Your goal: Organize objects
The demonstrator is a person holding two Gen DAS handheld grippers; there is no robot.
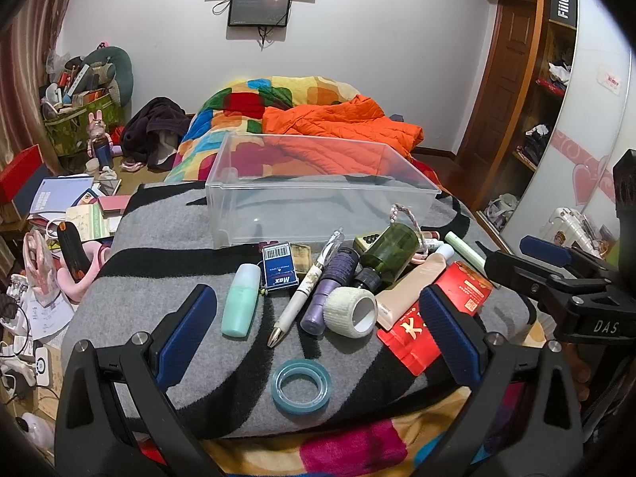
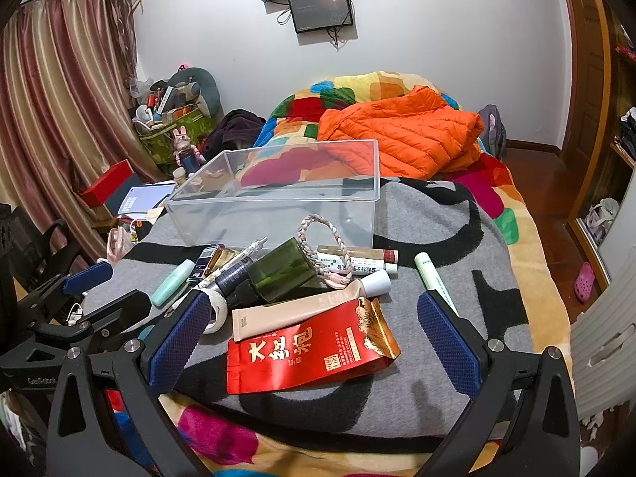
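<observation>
Both my jaws are spread and hold nothing: left gripper (image 1: 318, 330) hovers over the tape ring (image 1: 301, 385), right gripper (image 2: 314, 330) over the red packet (image 2: 310, 351). The small items lie heaped just before the clear bin (image 1: 318, 194), probably staged for loading; it looks bare inside.

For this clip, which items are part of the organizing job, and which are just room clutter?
Job:
clear bin
blue tape ring
white pen
mint bottle
red packet
beige tube
green bottle

Clutter:
orange jacket
wall screens
pink slipper

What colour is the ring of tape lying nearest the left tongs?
Light blue, see-through tape ring on the grey-and-black blanket; it shows best in the left wrist view.
</observation>
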